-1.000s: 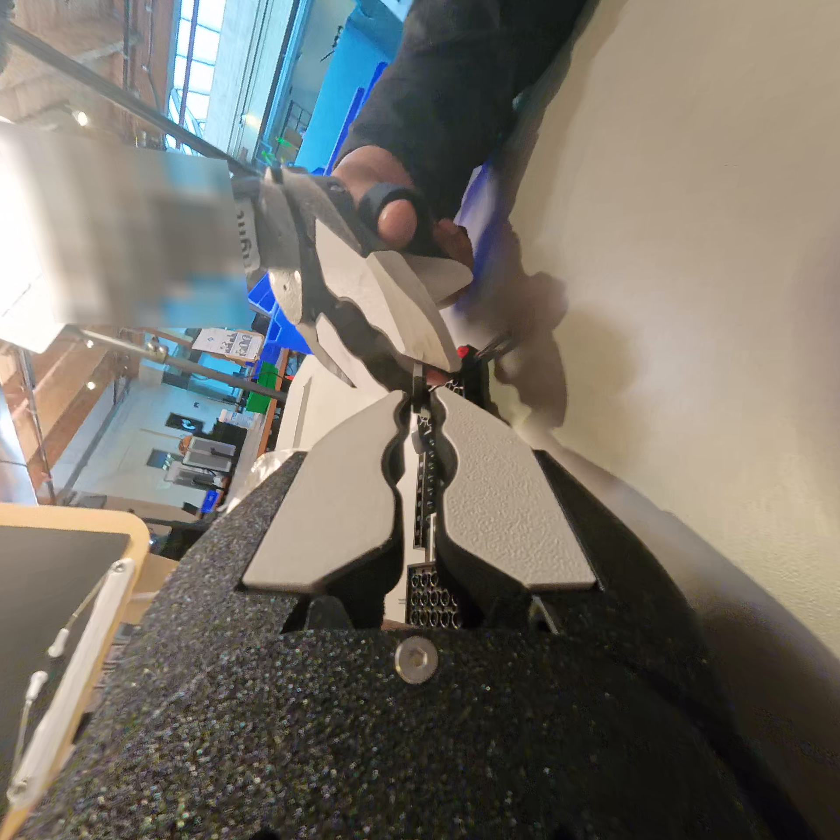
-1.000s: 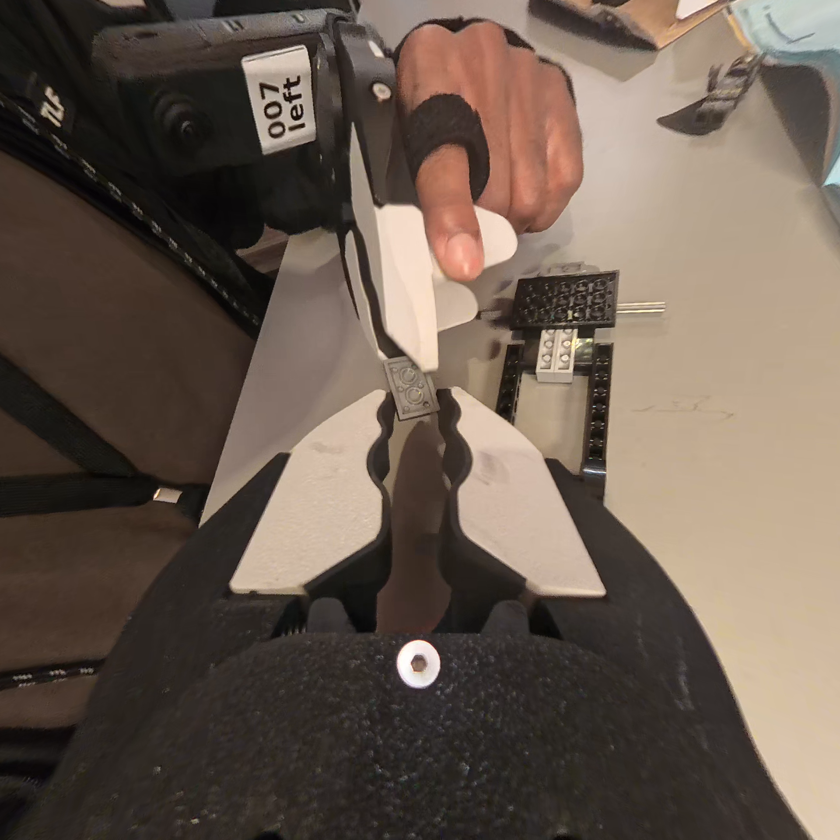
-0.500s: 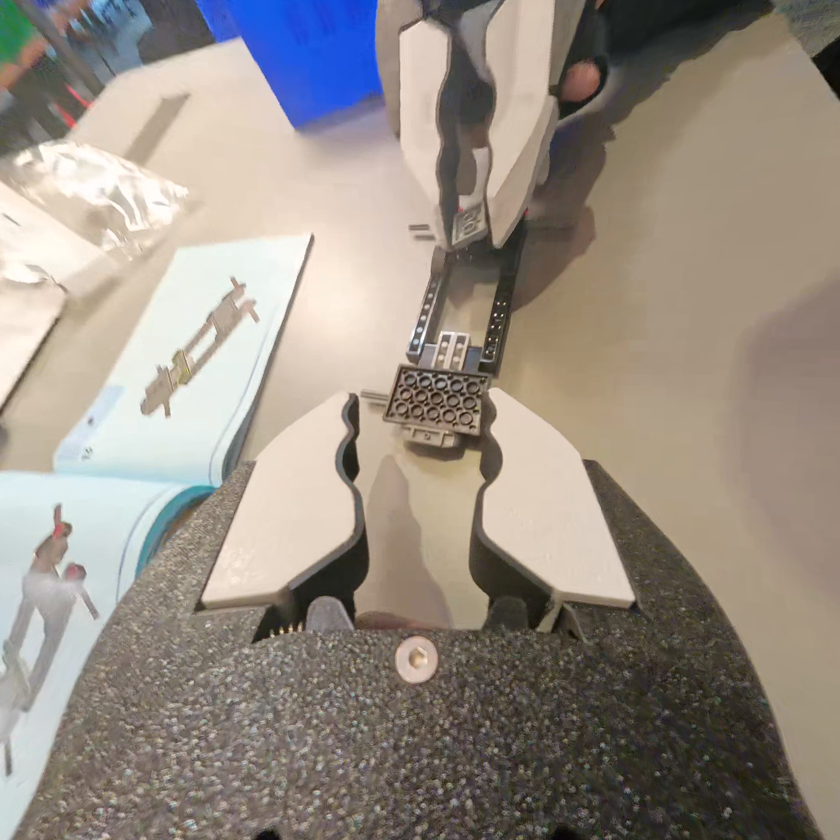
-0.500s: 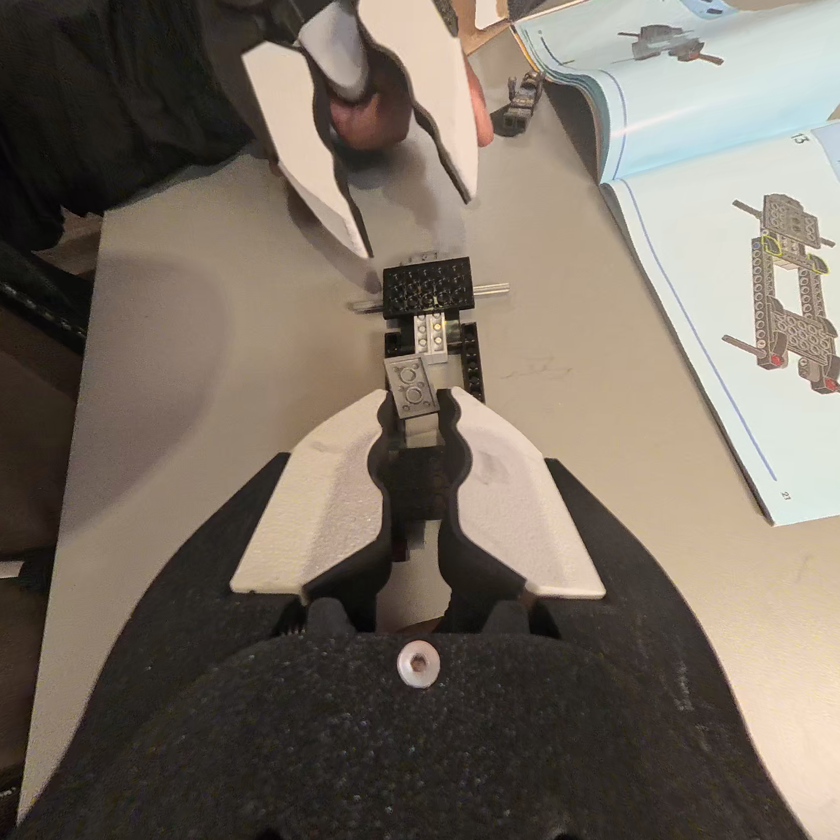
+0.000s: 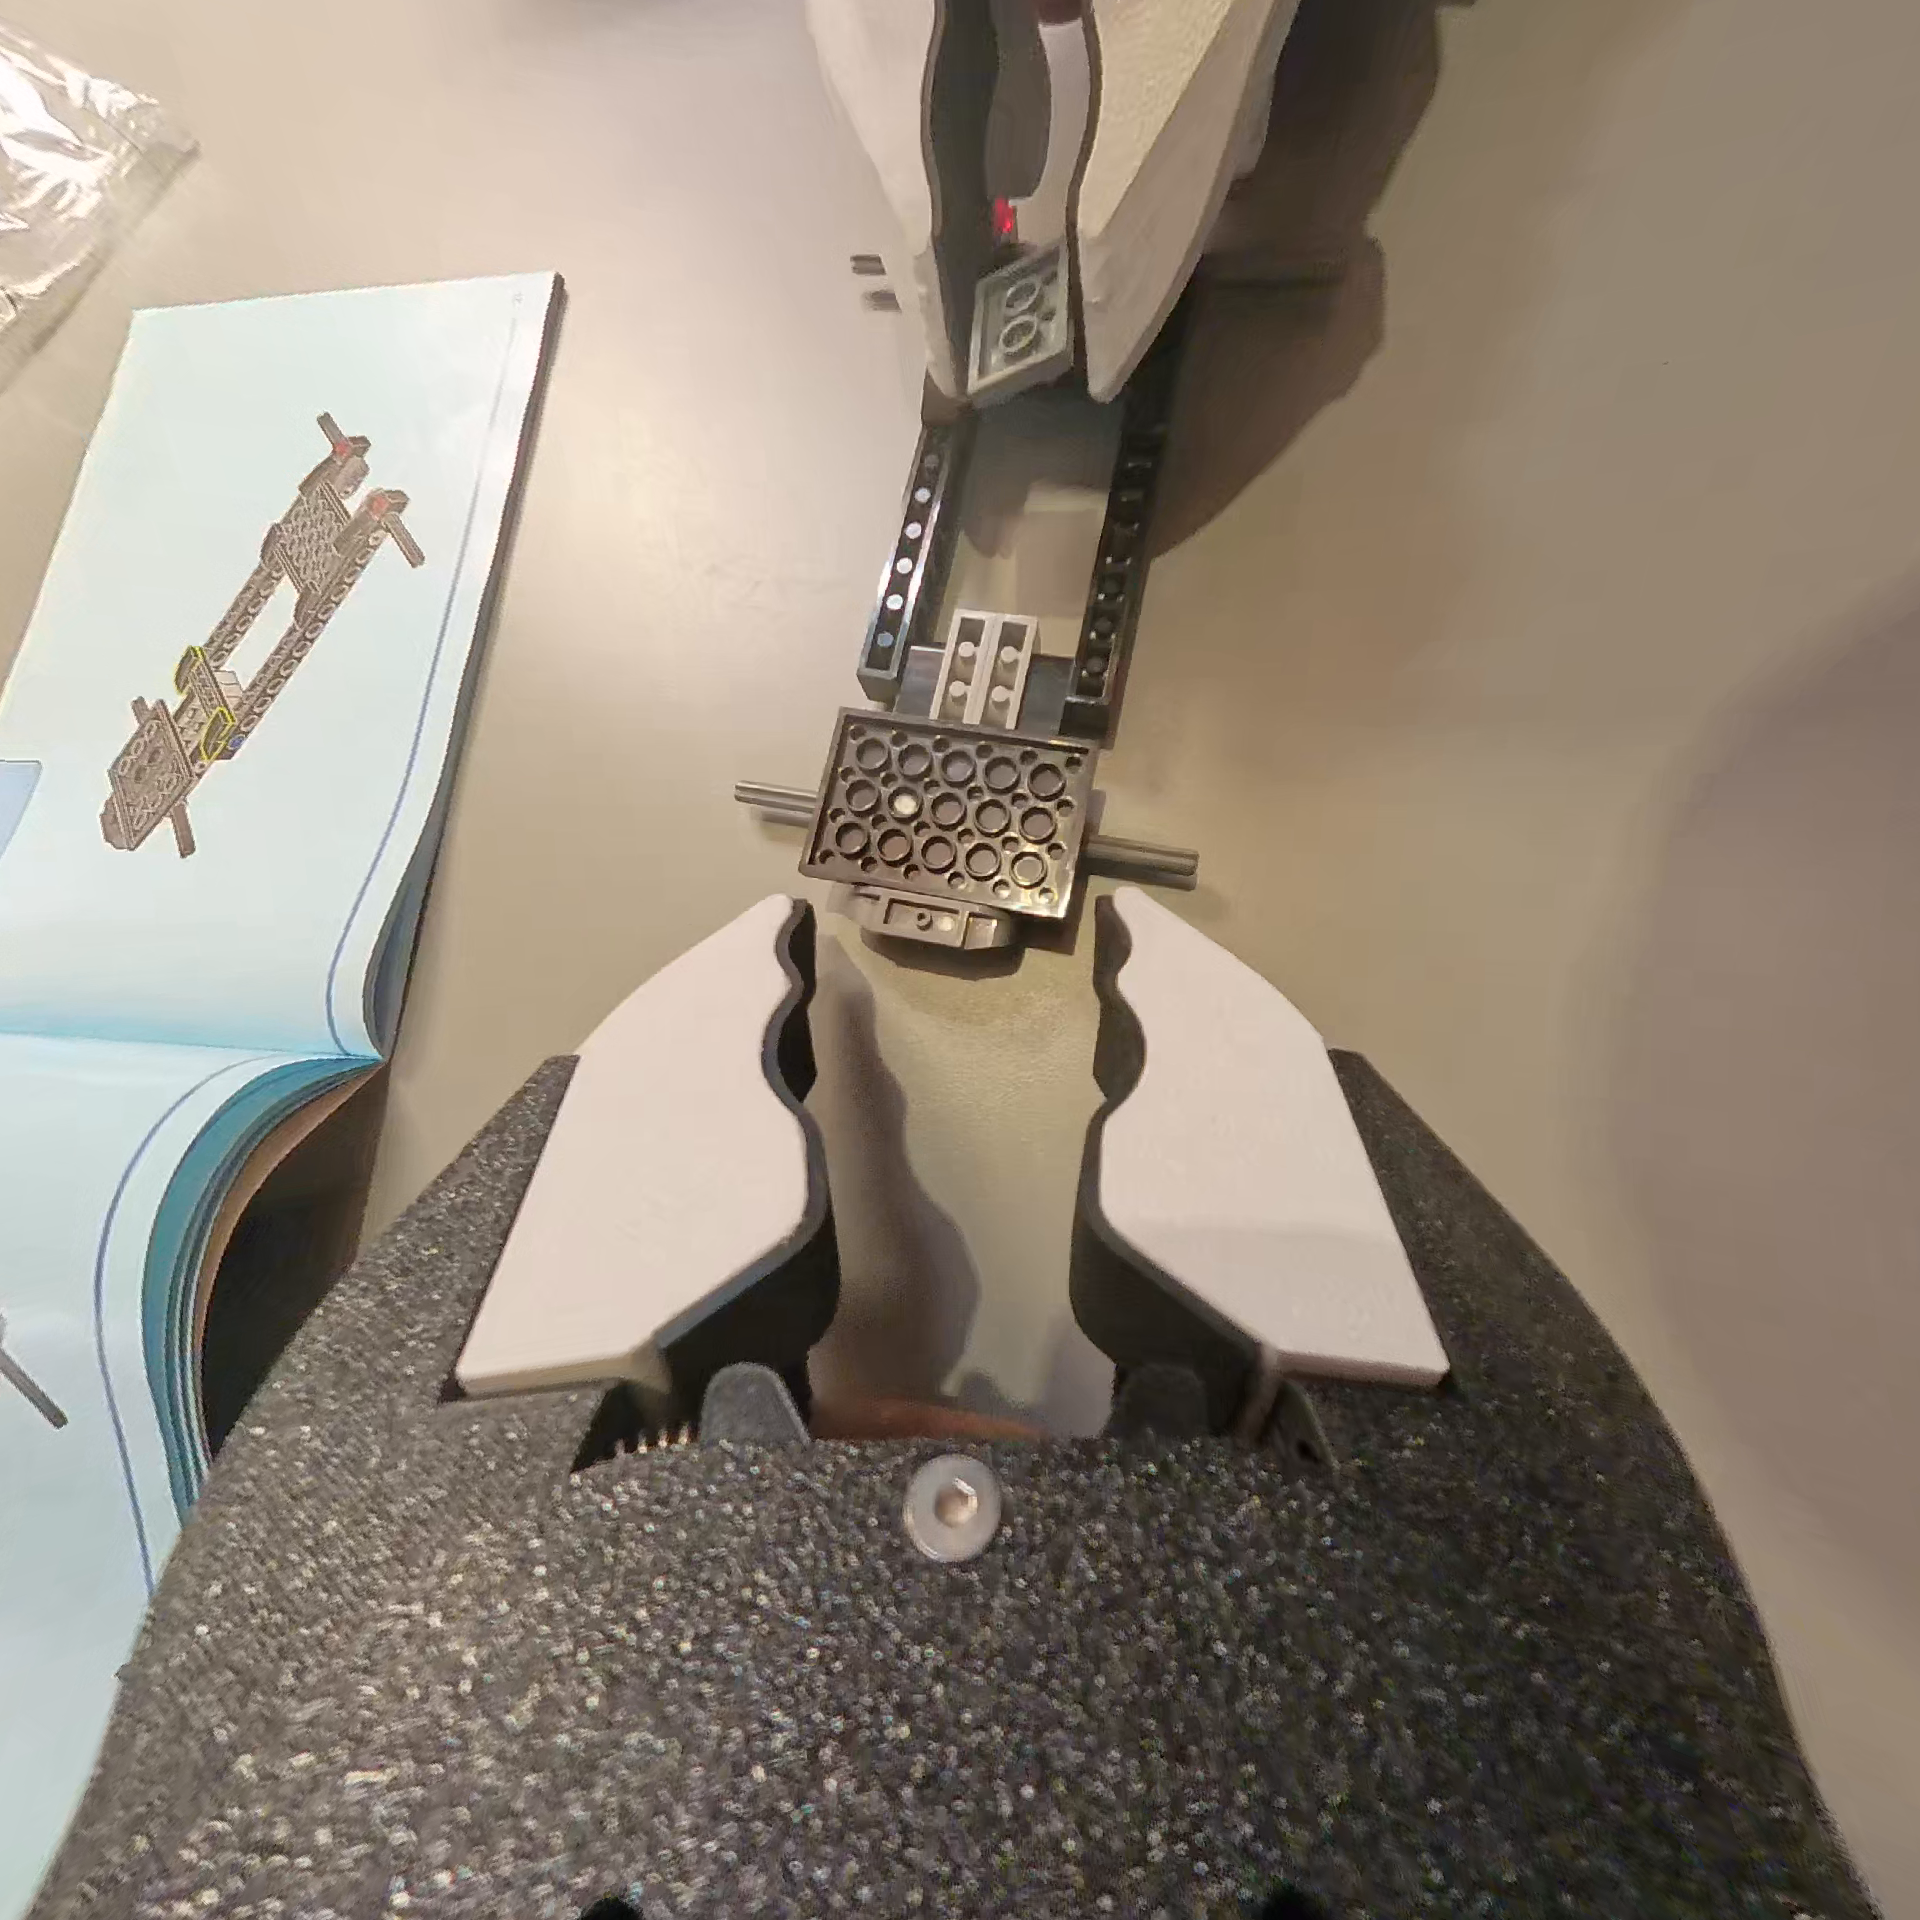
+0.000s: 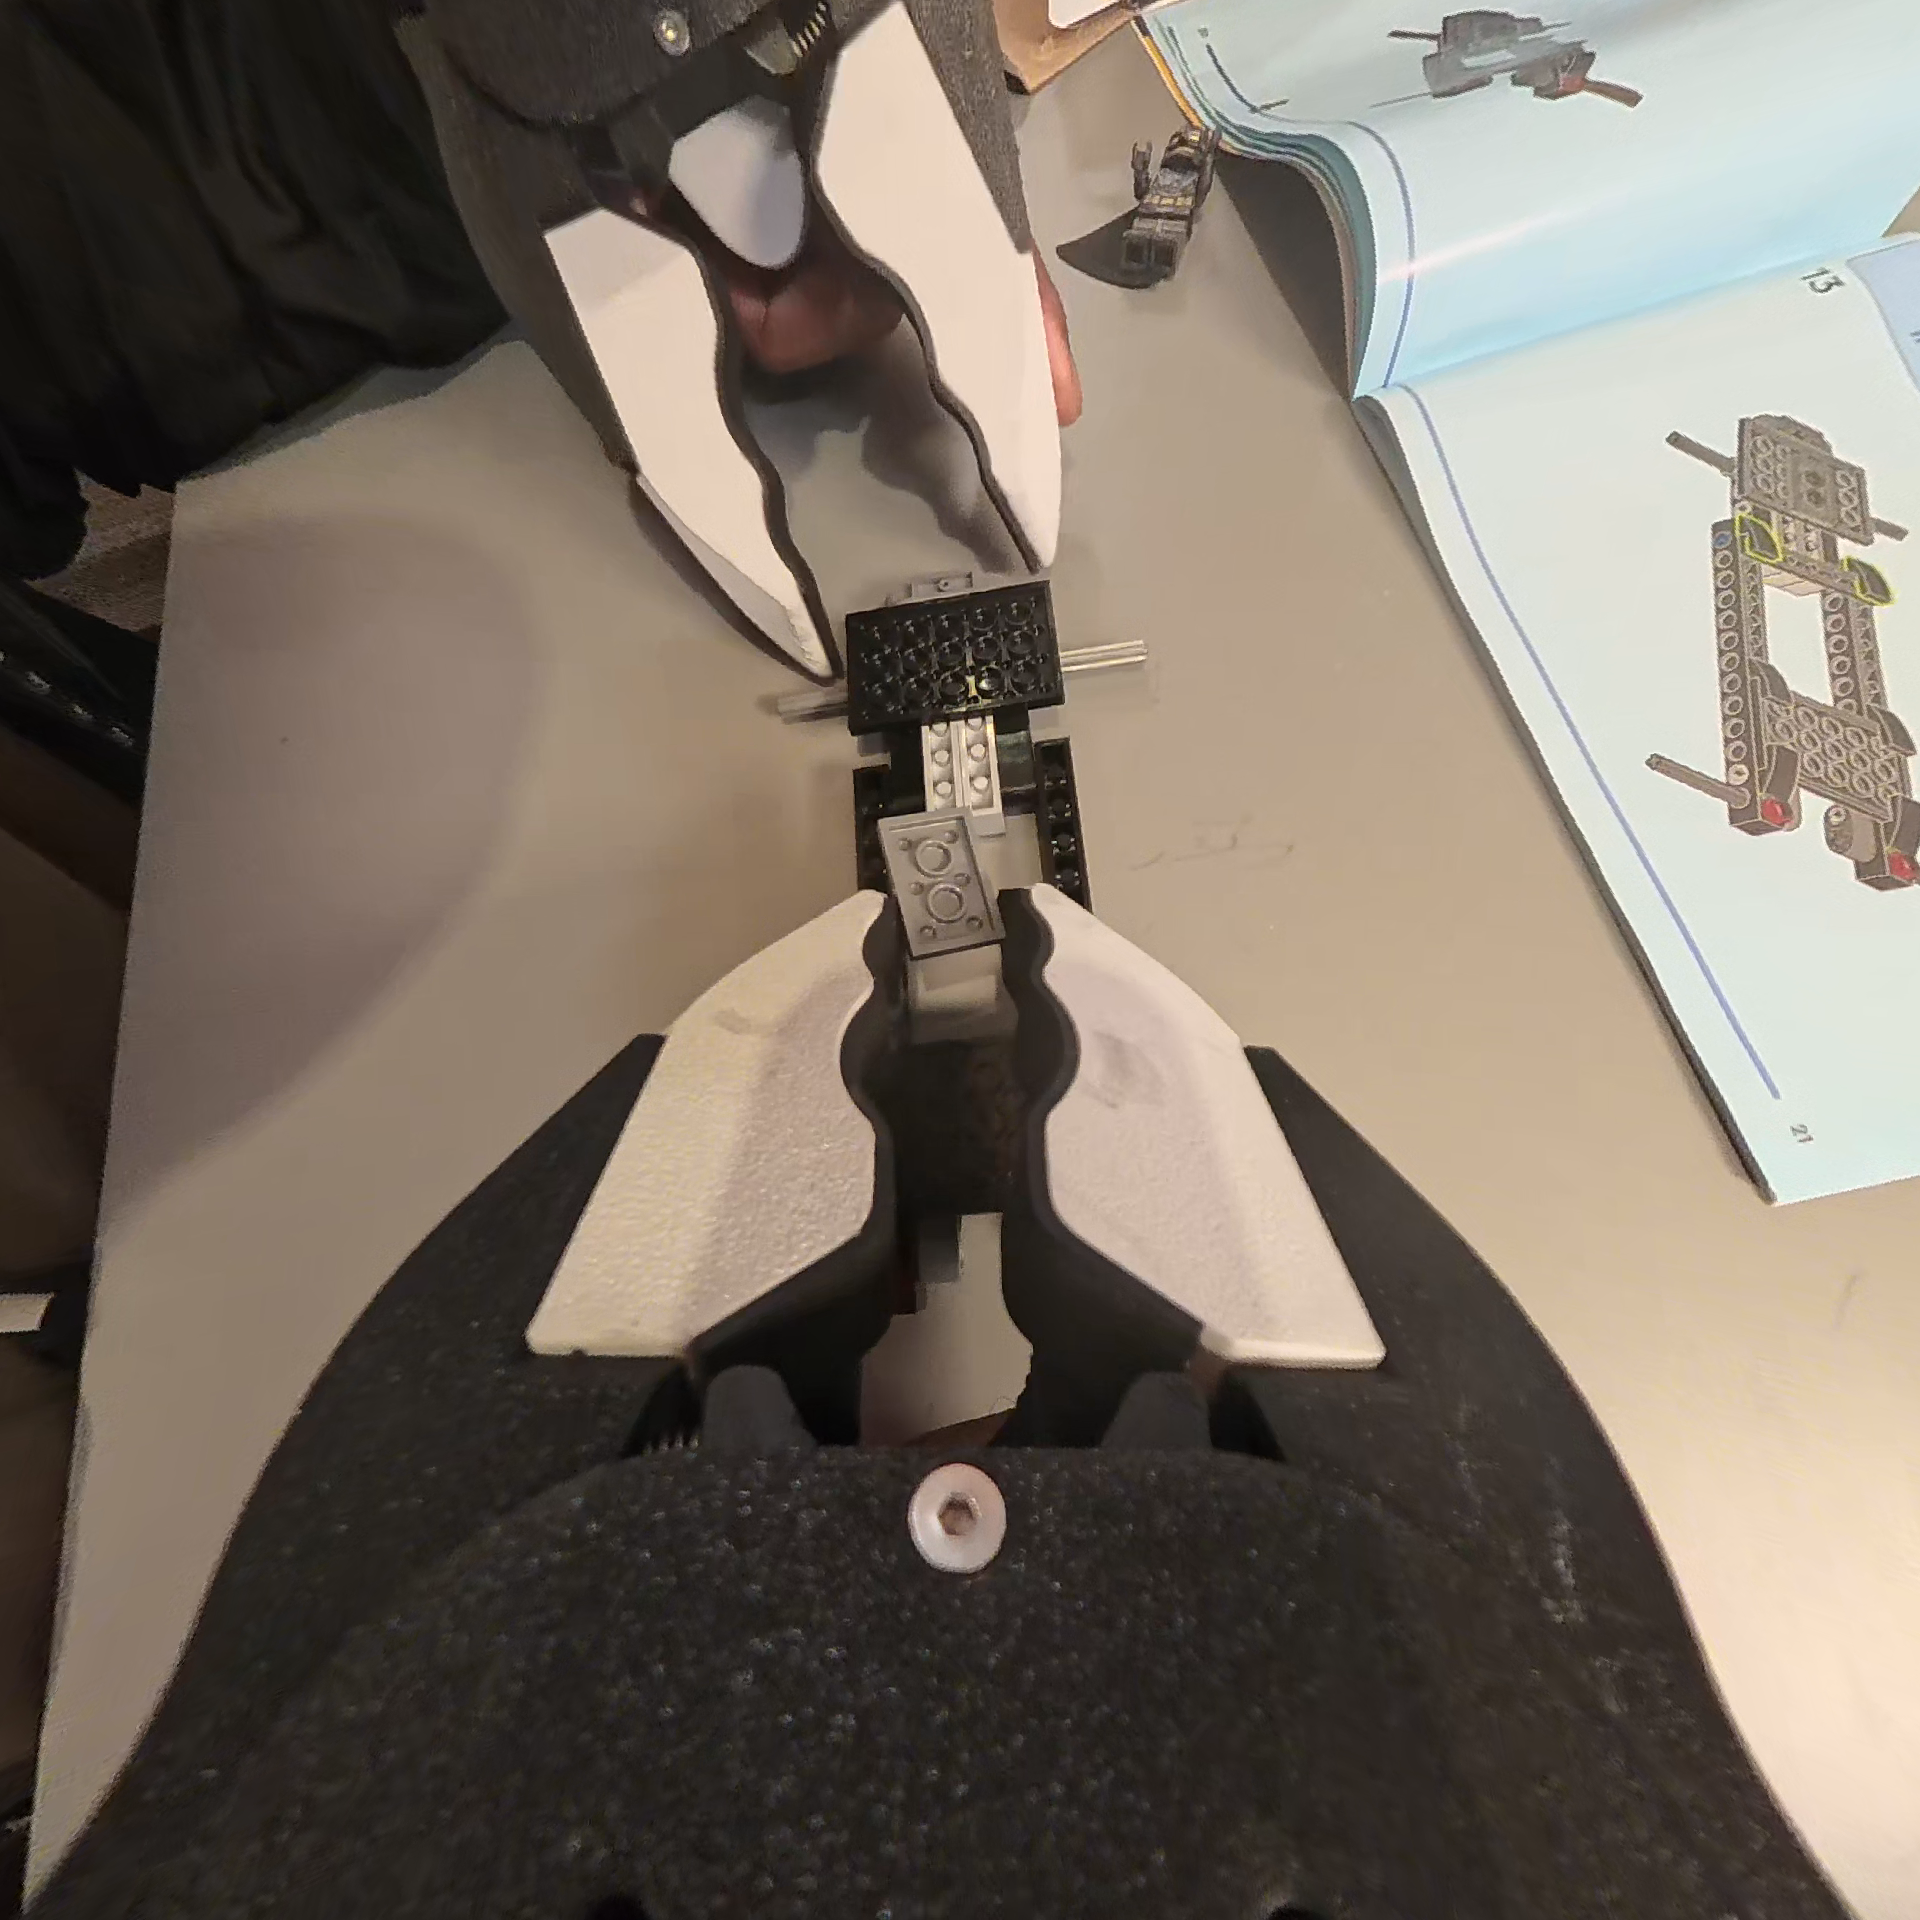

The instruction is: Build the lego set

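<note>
My right gripper (image 6: 956, 899) is shut on a small grey plate (image 6: 940, 883), held flat with its underside up, just above the long black beams (image 6: 1065, 821) of a brick model on the table. The plate and right gripper also show at the top of the left wrist view (image 5: 1023, 322). My left gripper (image 5: 951, 914) is open and empty. Its fingertips (image 5: 790, 914) stand just short of the model's black perforated plate (image 5: 951, 826), which has a grey axle (image 5: 1148, 857) through it, and do not press on it. The open left gripper also shows in the right wrist view (image 6: 930, 603).
Two light grey bricks (image 5: 987, 665) sit on the model behind the black plate. An open instruction booklet (image 5: 260, 644) lies left of the model; it also shows in the right wrist view (image 6: 1662, 623). A small dark model part (image 6: 1164, 218) and a clear plastic bag (image 5: 62, 177) lie farther off. My right fingertips sit around 9 cm from my left ones.
My left gripper was shut on the grey plate together with the right; it opened, let go and moved to the black plate's end. The right gripper kept the plate and carried it over the model.
</note>
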`<state>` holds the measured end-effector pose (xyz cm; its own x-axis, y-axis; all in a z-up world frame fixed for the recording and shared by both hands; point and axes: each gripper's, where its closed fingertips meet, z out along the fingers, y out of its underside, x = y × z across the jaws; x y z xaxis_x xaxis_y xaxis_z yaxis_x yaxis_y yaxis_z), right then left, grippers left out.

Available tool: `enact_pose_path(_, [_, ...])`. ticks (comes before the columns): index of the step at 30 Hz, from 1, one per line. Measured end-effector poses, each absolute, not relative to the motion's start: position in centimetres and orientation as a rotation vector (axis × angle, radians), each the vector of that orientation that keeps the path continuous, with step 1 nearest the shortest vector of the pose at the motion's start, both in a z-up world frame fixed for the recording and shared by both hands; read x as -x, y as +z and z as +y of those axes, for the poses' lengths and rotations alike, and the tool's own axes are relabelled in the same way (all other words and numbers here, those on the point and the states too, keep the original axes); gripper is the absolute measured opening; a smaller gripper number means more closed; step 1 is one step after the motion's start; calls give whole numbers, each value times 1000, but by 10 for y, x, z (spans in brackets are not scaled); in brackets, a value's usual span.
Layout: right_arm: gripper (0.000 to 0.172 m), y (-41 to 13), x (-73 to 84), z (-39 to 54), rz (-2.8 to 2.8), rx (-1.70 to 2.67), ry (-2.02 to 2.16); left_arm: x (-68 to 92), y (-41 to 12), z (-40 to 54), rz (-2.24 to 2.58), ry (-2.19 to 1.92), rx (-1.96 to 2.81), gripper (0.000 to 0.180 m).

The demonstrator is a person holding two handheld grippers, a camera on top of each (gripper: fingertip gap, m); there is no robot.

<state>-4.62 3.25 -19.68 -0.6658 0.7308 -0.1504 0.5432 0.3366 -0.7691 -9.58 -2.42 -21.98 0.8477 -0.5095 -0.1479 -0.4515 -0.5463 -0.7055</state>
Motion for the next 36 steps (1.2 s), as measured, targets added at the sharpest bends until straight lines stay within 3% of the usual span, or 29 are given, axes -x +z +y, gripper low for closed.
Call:
enact_pose_path(13, [18, -196, 48, 32, -2379, 1161, 1236, 96, -222, -25, 672, -105, 2251, 40])
enact_pose_path(36, [19, -192, 59, 40, -2348, 1255, 1129, 80, -220, -18, 500, -234, 2302, 46])
